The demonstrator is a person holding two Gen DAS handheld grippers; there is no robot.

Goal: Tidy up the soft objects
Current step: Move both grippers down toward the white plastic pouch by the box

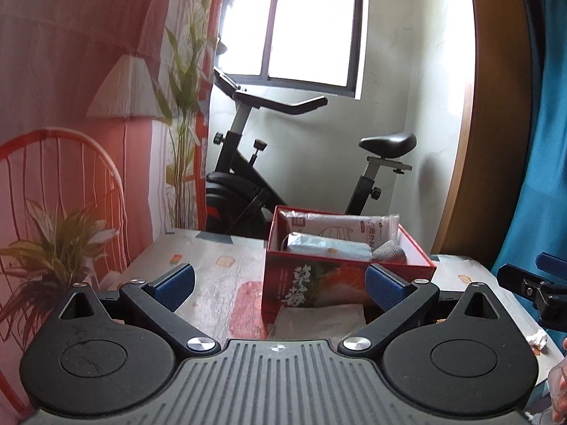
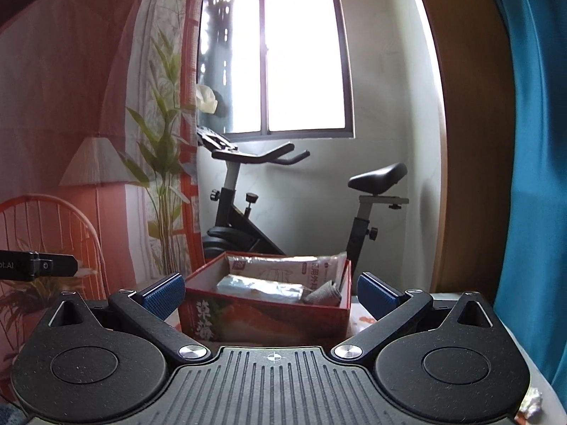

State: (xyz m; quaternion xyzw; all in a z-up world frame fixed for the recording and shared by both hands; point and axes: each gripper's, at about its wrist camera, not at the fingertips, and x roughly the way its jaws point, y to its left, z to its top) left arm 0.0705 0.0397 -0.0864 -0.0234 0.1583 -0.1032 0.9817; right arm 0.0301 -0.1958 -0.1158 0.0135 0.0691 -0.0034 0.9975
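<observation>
A red cardboard box stands on the table. Inside it lie a white plastic packet, a light blue wrapped pack and a grey rolled cloth. A flat white packet rests on the table against the box's near side. My left gripper is open in front of the box, nothing between its blue pads. My right gripper is open too, its fingers either side of the box from a short distance. The other gripper shows at the edge of each view.
The table carries a patterned cover. A crumpled white scrap lies near its right edge. Behind the table stand an exercise bike, a window, a printed pink curtain at left and a blue curtain at right.
</observation>
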